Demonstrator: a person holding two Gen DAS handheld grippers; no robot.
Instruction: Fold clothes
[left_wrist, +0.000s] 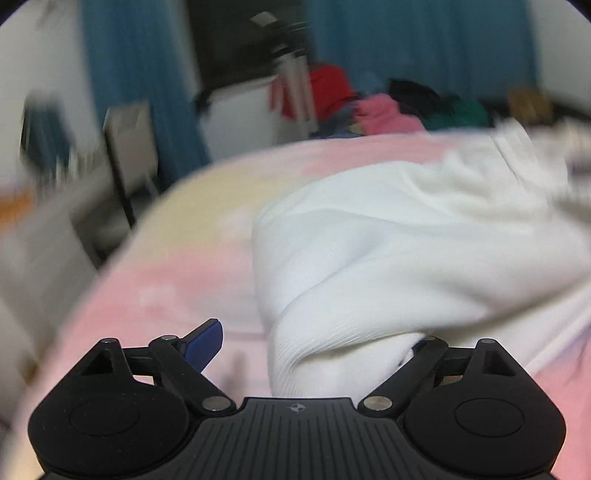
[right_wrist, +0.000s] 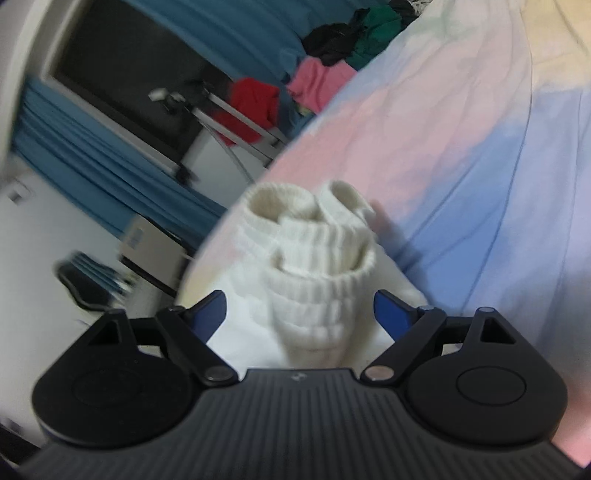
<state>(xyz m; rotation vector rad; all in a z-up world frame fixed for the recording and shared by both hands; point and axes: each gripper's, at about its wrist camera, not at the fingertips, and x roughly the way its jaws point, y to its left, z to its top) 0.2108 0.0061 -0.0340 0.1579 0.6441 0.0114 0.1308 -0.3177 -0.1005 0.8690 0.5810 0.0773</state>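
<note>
The white sweater (left_wrist: 388, 251) lies bunched on the bed (left_wrist: 192, 266). Both the left gripper (left_wrist: 310, 343) and right gripper (right_wrist: 299, 314) stand wide, fabric between, unclamped. Pinching the ribbed edge (right_wrist: 314, 258) evenly should keep the fold straight.

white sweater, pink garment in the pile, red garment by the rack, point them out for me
white sweater (left_wrist: 388, 240): left wrist view, on its smooth body panel.
pink garment (right_wrist: 319, 86): right wrist view, on its middle, in the pile.
red garment (right_wrist: 251, 109): right wrist view, on its draped front.
</note>
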